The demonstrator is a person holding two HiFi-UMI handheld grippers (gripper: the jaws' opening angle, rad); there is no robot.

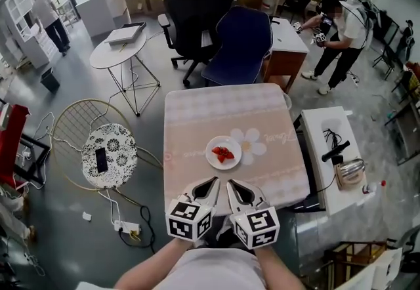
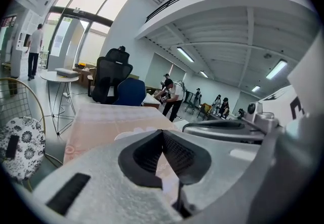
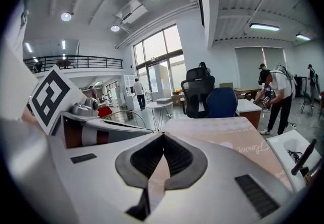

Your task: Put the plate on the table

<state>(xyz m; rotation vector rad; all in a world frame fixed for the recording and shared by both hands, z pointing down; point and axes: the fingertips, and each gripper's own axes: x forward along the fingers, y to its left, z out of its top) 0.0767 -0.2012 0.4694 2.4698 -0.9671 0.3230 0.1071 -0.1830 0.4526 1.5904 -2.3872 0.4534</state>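
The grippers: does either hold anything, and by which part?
Nothing is held: left gripper and right gripper are shut and empty; plate rests on the table.

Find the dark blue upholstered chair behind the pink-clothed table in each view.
Head view: dark blue upholstered chair at top centre, beyond the pink-clothed table.
Left gripper view: left of centre.
Right gripper view: right of centre.
Shared landmark: black office chair, immediately left of it in every view.
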